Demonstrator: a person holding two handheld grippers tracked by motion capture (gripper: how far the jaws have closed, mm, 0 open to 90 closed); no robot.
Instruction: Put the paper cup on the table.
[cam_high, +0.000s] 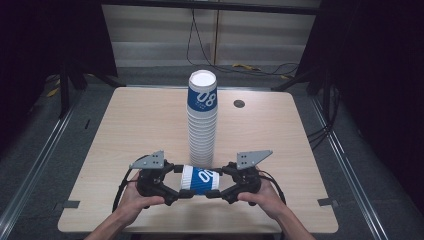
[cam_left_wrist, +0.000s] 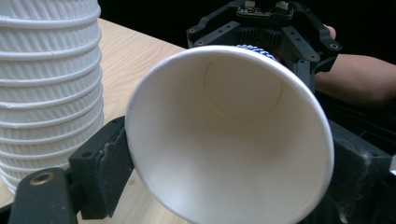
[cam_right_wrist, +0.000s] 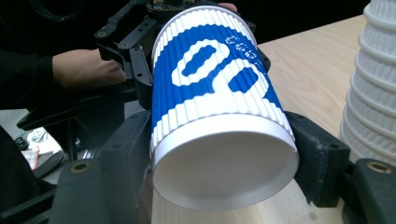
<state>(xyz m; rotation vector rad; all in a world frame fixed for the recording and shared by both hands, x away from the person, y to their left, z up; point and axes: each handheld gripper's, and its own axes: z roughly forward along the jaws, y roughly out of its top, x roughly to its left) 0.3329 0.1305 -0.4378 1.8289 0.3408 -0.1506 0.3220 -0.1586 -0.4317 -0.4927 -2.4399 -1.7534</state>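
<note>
A blue and white ribbed paper cup (cam_high: 200, 180) lies level just above the table's near edge, held between both grippers. My left gripper (cam_high: 182, 182) is shut on its rim end, and the cup's open white mouth (cam_left_wrist: 229, 135) faces me between the black pads (cam_left_wrist: 105, 163). My right gripper (cam_right_wrist: 224, 163) is shut on the base end, and the cup's bottom (cam_right_wrist: 226, 172) sits between its pads (cam_right_wrist: 128, 154). In the high view the right gripper (cam_high: 216, 186) comes in from the right. A tall stack of the same cups (cam_high: 202, 120) stands upright right behind the held cup.
The stack (cam_left_wrist: 46, 84) stands close on the left in the left gripper view, and the stack (cam_right_wrist: 373, 84) stands close on the right in the right gripper view. The wooden table (cam_high: 140, 125) has a black round hole (cam_high: 239, 104) at the back right. Cables lie on the floor beyond it.
</note>
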